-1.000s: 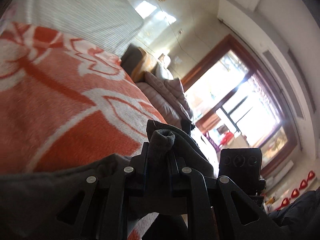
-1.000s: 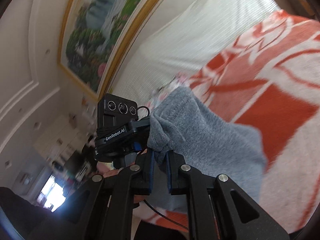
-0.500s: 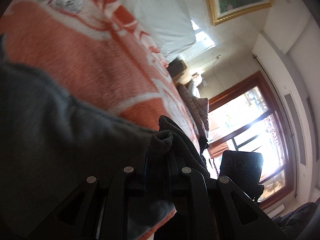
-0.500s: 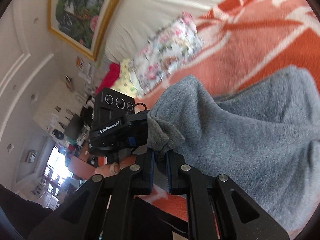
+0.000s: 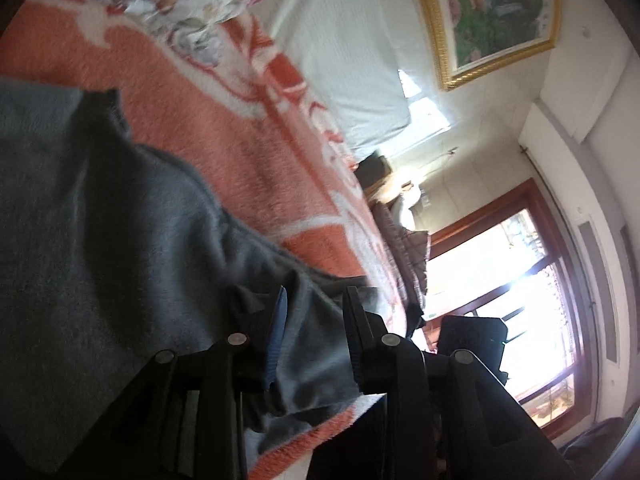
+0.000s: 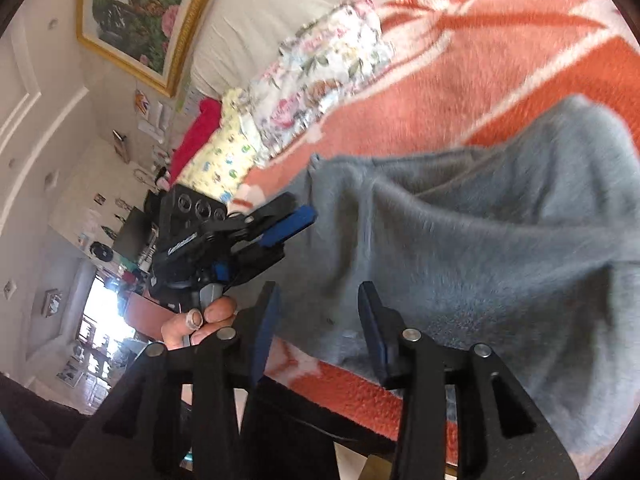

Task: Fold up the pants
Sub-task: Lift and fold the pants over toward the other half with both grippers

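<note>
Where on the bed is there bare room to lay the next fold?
Free: the orange blanket between the grey pants and the white headboard. Crowded: the floral pillows beside it, and the near edge, where both opened grippers, left gripper and right gripper, straddle the pants.

Home bedroom — bed blanket (image 5: 248,152), framed painting (image 5: 496,16)

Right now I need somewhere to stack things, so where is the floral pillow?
In the right wrist view the floral pillow lies upper centre on the orange blanket, beyond the grey pants.
</note>
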`<state>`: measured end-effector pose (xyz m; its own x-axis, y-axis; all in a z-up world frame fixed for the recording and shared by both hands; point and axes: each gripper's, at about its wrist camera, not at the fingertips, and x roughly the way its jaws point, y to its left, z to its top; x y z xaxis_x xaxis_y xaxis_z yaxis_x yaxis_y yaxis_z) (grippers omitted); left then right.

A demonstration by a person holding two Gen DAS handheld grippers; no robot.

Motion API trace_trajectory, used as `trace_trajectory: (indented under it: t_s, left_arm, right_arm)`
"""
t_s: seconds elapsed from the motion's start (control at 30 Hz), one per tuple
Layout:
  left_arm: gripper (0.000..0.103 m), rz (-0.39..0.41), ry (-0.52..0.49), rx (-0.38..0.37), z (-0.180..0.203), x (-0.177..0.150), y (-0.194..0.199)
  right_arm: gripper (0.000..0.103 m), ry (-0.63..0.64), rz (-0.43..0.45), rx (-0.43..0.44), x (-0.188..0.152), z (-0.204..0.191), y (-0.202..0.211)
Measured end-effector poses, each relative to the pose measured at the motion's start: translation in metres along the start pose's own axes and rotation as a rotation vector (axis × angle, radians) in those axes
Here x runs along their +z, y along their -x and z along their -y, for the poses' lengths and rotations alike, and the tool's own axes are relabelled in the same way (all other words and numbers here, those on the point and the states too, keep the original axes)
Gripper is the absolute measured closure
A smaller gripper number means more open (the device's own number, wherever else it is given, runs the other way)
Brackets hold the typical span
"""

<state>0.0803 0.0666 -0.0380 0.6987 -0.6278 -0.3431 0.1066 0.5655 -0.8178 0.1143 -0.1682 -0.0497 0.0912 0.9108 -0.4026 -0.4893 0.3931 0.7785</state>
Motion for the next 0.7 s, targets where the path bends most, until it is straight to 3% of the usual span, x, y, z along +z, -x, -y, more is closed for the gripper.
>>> trace_trajectory:
  t_s: [0.1, 0.23, 0.33, 0.4, 0.53, 0.7]
  left_arm:
    - [0.065, -0.012, -0.036, -0.037, 0.022, -0.004, -0.002]
    - [0.064, -0.071, -0.045, -0.089, 0.04, -0.016, -0.028]
    - [0.064, -0.127, -0.03, -0.08, 0.038, -0.028, -0.054]
    - [0.064, -0.158, -0.019, -0.057, 0.033, -0.036, -0.066]
    - [0.064, -0.27, 0.034, 0.119, 0.007, -0.059, -0.089]
    - [0.065, -0.283, 0.077, 0.107, -0.006, -0.079, -0.078]
  right_arm:
    - [0.061, 0.025, 0.063, -0.018, 0.007, -0.003, 0.022]
    - [0.061, 0.04, 0.135, -0.103, 0.023, 0.002, 0.041]
    - [0.071, 0.012, 0.153, -0.166, 0.035, 0.014, 0.045]
    - [0.073, -0.019, 0.138, -0.193, 0.042, 0.026, 0.041]
    - [0.073, -0.074, 0.057, -0.182, 0.043, 0.045, 0.011]
    - [0.073, -0.055, -0.021, -0.178, 0.033, 0.049, -0.033]
